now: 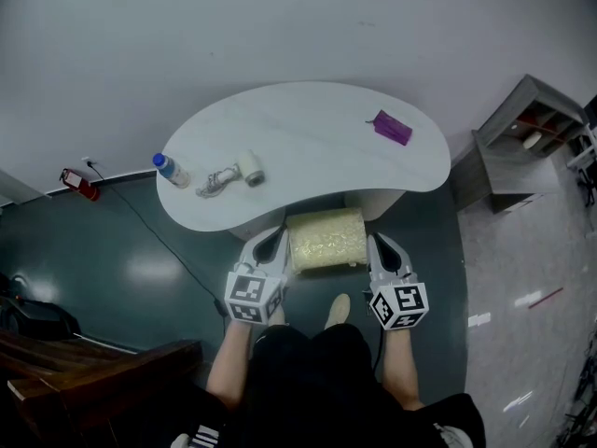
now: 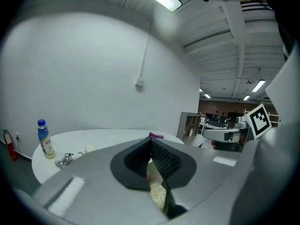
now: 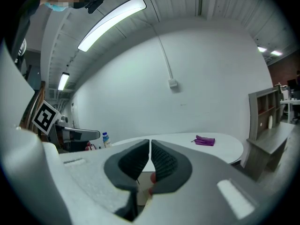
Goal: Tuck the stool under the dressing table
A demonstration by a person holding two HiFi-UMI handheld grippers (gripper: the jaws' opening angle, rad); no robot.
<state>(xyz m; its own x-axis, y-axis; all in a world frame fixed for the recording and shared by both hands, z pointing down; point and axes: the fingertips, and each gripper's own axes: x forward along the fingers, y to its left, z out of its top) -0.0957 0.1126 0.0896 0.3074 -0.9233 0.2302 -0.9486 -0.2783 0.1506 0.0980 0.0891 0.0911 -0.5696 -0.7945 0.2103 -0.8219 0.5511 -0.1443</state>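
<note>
The stool [image 1: 326, 239] has a cream fuzzy cushion and stands at the front edge of the white curved dressing table [image 1: 308, 124], its far side beneath the tabletop. My left gripper [image 1: 272, 241] hangs just left of the cushion, shut and holding nothing. My right gripper [image 1: 381, 244] hangs just right of it, also shut and holding nothing. In the left gripper view the pads of the left gripper [image 2: 151, 144] meet, with a strip of the cushion [image 2: 157, 193] showing below them. In the right gripper view the right gripper [image 3: 150, 146] has its pads together, pointing over the table [image 3: 187, 146].
On the table lie a water bottle [image 1: 171, 170], a coiled cable [image 1: 216, 182], a tape roll [image 1: 252, 169] and a purple pouch [image 1: 392, 127]. A grey shelf unit [image 1: 522, 138] stands to the right. A red extinguisher [image 1: 82, 185] and dark wooden furniture [image 1: 84, 371] are on the left.
</note>
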